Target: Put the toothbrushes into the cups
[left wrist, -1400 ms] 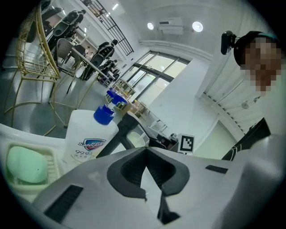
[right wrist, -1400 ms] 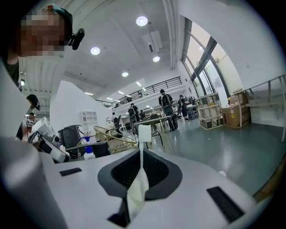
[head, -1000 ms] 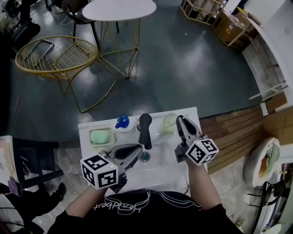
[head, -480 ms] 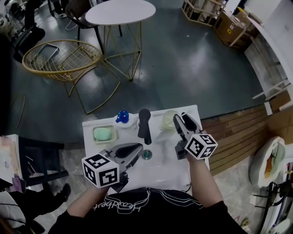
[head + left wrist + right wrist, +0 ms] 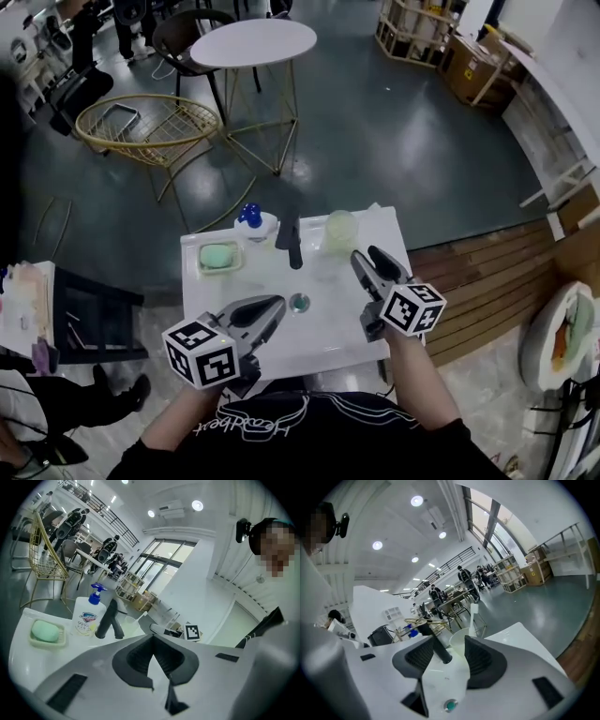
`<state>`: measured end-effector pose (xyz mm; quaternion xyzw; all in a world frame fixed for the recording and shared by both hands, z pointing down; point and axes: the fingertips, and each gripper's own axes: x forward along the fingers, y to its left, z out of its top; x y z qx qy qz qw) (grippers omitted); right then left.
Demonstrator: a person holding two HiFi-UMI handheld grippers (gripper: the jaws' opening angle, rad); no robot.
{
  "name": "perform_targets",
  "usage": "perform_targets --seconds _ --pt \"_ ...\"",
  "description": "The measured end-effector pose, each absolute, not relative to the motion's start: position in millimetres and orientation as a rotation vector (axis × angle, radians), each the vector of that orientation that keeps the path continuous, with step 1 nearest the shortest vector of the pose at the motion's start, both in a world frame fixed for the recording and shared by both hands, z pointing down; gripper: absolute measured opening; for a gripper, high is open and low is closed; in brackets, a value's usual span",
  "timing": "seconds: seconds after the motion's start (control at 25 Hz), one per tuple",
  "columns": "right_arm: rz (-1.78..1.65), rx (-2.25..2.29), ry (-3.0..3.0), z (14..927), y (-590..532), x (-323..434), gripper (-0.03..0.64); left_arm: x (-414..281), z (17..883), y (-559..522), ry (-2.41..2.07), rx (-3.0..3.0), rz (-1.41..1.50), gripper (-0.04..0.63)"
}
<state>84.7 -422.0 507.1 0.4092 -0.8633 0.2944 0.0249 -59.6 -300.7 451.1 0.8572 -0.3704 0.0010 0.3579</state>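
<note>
Toothbrush (image 5: 475, 617): white, standing in the cup (image 5: 458, 641) at the far right of the counter (image 5: 328, 323).
Cup: pale, just right of the black faucet (image 5: 293, 242).
Right gripper (image 5: 367, 257): on the near side of the cup, apart from it; jaws opening, nothing between them.
Left gripper (image 5: 272, 306): fingertips pressed together, empty, over the counter's near left.
Far left: soap dish (image 5: 218, 256), pump bottle (image 5: 253, 223).

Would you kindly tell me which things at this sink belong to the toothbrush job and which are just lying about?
Belong to the job:
- cup
- toothbrush, standing in that cup

Just lying about:
- soap dish
- soap bottle
- faucet
- drain
- wire chair and round table, on the floor beyond
</note>
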Motion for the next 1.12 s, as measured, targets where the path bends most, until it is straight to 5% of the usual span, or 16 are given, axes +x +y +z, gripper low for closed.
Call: perform_targets --seconds 0.24,0.36,0.68,1.12 --pt "0.834 0.934 -2.854 443.7 -321.2 85.6 0.222 -14.4 427.2 -247.0 -0.952 2.262 -0.029 0.005" --pt "0.769 0.849 -2.922 416.2 -268.5 95.1 0.140 7.0 415.4 -217.7 -0.962 2.287 -0.045 0.005" --pt "0.650 0.644 -3.035 358.7 -149.3 131.7 0.054 70.7 379.3 -129.6 -0.958 2.375 -0.084 0.005" --pt "0.587 0.502 -3.125 325.2 -51.2 169.2 0.044 117.3 337.2 -43.5 -0.990 2.482 -0.142 0.006"
